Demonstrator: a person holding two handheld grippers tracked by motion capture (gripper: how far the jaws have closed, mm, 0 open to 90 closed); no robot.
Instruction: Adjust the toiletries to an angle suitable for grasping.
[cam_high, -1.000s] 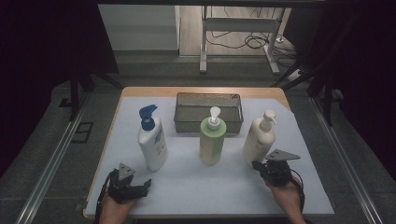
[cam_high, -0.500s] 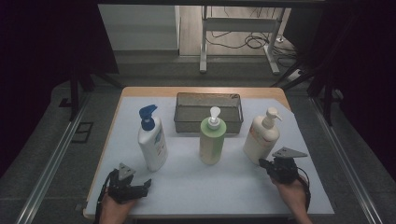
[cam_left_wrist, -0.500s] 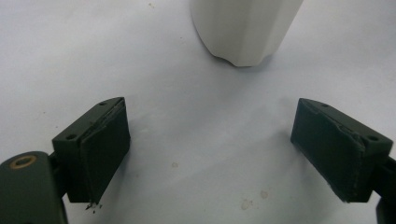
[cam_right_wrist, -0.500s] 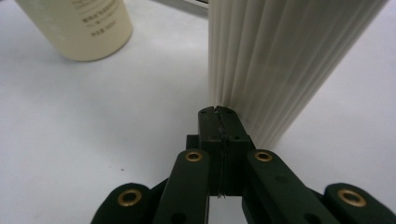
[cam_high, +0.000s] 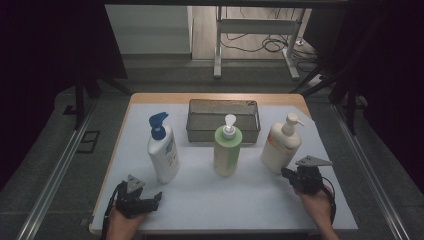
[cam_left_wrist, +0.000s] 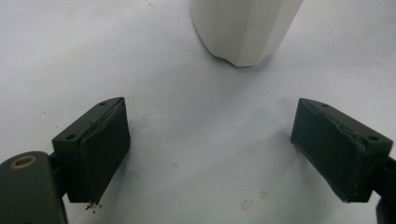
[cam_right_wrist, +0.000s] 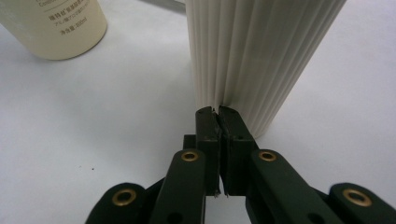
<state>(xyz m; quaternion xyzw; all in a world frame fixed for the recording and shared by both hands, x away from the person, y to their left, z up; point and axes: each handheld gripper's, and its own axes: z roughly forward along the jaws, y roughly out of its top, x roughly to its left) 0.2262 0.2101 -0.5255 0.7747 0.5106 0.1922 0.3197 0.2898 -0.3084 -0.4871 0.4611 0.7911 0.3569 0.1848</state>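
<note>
Three pump bottles stand in a row on the white table cover (cam_high: 215, 200). A white bottle with a blue pump (cam_high: 163, 150) is at the left, a green bottle (cam_high: 227, 150) in the middle, and a ribbed cream bottle (cam_high: 281, 145) at the right. My right gripper (cam_high: 285, 173) is low beside the ribbed bottle's base. In the right gripper view, the gripper (cam_right_wrist: 218, 113) is shut on nothing, its tips right at the ribbed bottle (cam_right_wrist: 257, 56). My left gripper (cam_high: 152, 200) rests near the front left edge. In the left gripper view, this gripper (cam_left_wrist: 224, 144) is open, with the white bottle's base (cam_left_wrist: 243, 28) ahead.
A metal mesh basket (cam_high: 223, 120) stands behind the bottles at the back centre. In the right gripper view, a pale bottle with a printed label (cam_right_wrist: 60, 28) is at the upper left. The table's wooden edge (cam_high: 210, 97) runs along the back.
My right gripper has shifted a little to the right beside the ribbed bottle. The left gripper and the bottles have stayed put.
</note>
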